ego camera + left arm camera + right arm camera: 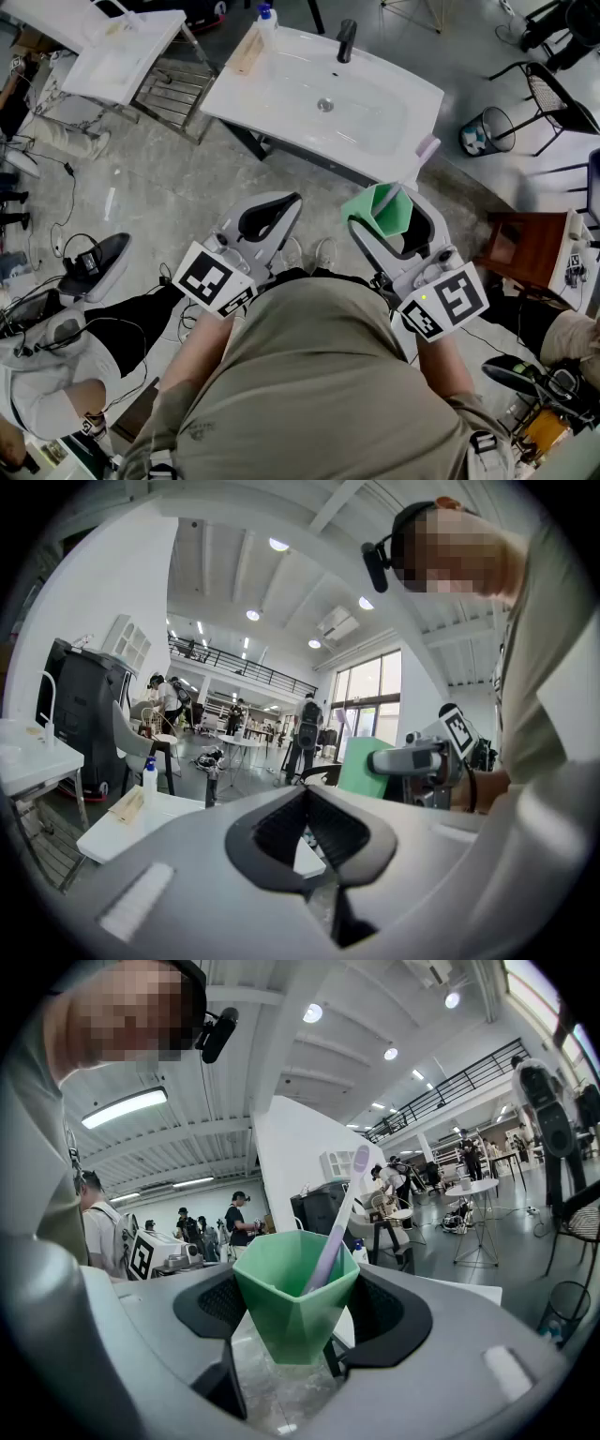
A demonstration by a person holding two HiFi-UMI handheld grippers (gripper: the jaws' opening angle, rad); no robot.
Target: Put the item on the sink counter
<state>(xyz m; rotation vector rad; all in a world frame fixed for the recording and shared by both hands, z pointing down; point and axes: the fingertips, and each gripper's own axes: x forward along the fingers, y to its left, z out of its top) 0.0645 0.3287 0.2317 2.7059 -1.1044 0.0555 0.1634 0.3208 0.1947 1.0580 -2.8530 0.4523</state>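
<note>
A green faceted cup (pixel 379 214) (pixel 292 1309) with a pale lilac toothbrush (pixel 337 1218) standing in it sits between the jaws of my right gripper (pixel 384 208) (pixel 298 1290), whose black pads press on the cup's two sides. The white sink counter (pixel 272 94) lies ahead on the floor level below, beyond both grippers. In the left gripper view a corner of the sink counter (pixel 108 834) shows at the left. My left gripper (pixel 287 202) (pixel 307 795) is held beside the right one, its tips together with nothing between them.
On the counter are a black faucet (pixel 345 40), a blue-capped bottle (pixel 265 13), a tan item (pixel 246 52) and a pink thing (pixel 427 147) at its right corner. A wire bin (pixel 487 131), a brown stool (pixel 525 248), another white table (pixel 122 56) and cables surround it.
</note>
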